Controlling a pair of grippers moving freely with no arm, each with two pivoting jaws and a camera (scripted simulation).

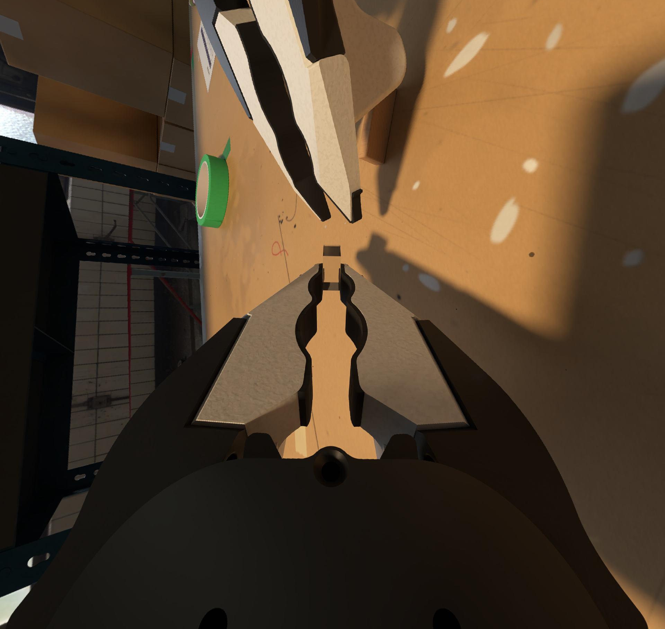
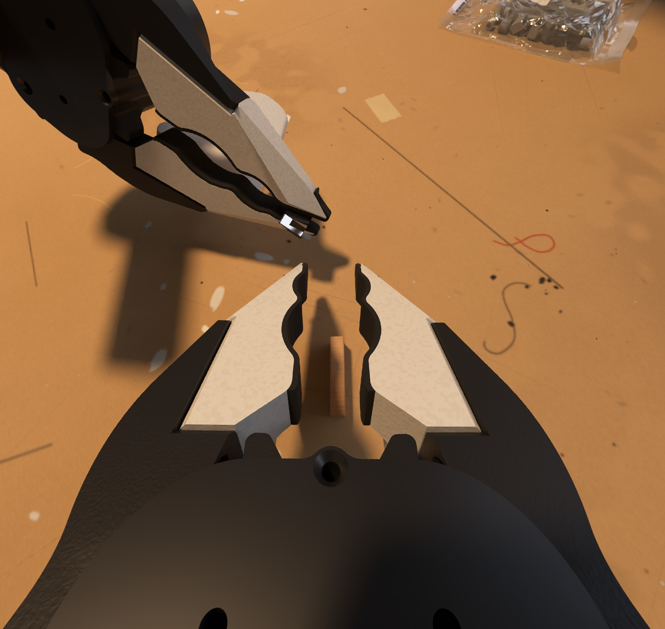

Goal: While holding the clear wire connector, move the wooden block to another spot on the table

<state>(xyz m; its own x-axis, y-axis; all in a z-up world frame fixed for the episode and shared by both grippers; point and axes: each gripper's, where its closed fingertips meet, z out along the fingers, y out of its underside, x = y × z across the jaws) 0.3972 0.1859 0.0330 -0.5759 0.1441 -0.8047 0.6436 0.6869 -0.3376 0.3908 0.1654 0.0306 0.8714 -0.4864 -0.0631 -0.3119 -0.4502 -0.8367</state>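
My left gripper (image 1: 331, 266) is shut on the small clear wire connector (image 1: 331, 251) and holds it above the orange table (image 1: 467, 215). The right wrist view shows this gripper (image 2: 316, 221) at upper left, with the connector (image 2: 292, 224) glinting at its tips. My right gripper (image 2: 331, 269) is open and empty. The thin wooden block (image 2: 337, 377) rests on the table below it, in the gap between the fingers and untouched. In the left wrist view the right gripper (image 1: 340, 215) comes in from the top, and the block (image 1: 378, 133) shows partly behind it.
A green tape roll (image 1: 212, 190) stands near the table's left edge, with cardboard boxes (image 1: 100, 53) and a dark metal shelf (image 1: 108, 251) beyond. A clear plastic bag of dark parts (image 2: 539, 17) lies at far right. Pen marks and paint flecks dot the table (image 2: 431, 143).
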